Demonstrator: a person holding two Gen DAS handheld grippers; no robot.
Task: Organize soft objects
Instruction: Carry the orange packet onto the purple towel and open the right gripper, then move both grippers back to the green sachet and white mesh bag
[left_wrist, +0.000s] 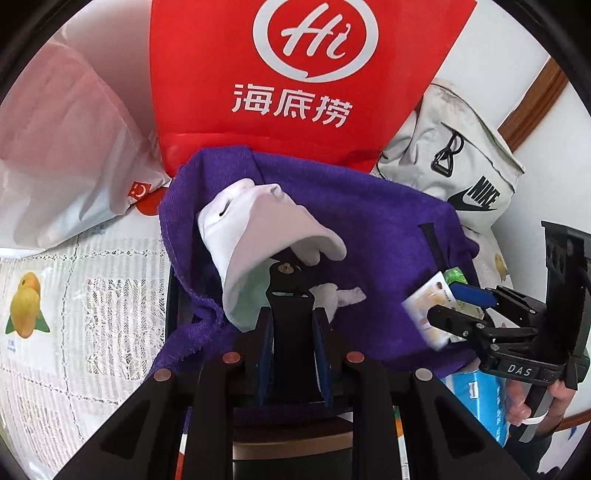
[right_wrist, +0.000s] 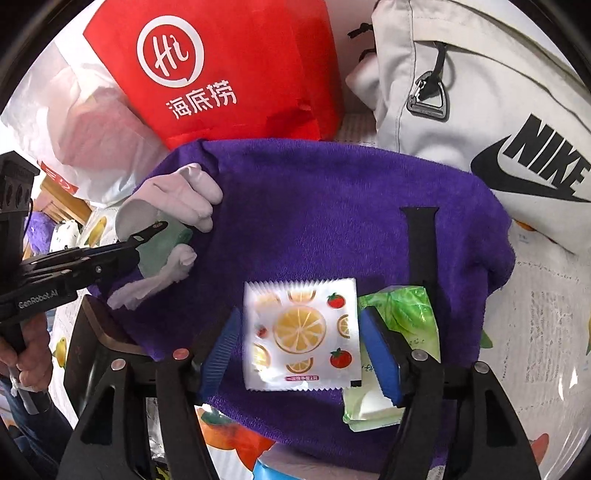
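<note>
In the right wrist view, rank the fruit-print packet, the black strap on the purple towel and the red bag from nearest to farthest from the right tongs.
1. Fruit-print packet: between the fingers of the right tongs, lying on the purple towel.
2. Black strap: farther up the towel, to the right.
3. Red bag: behind the towel, upper left.
</note>
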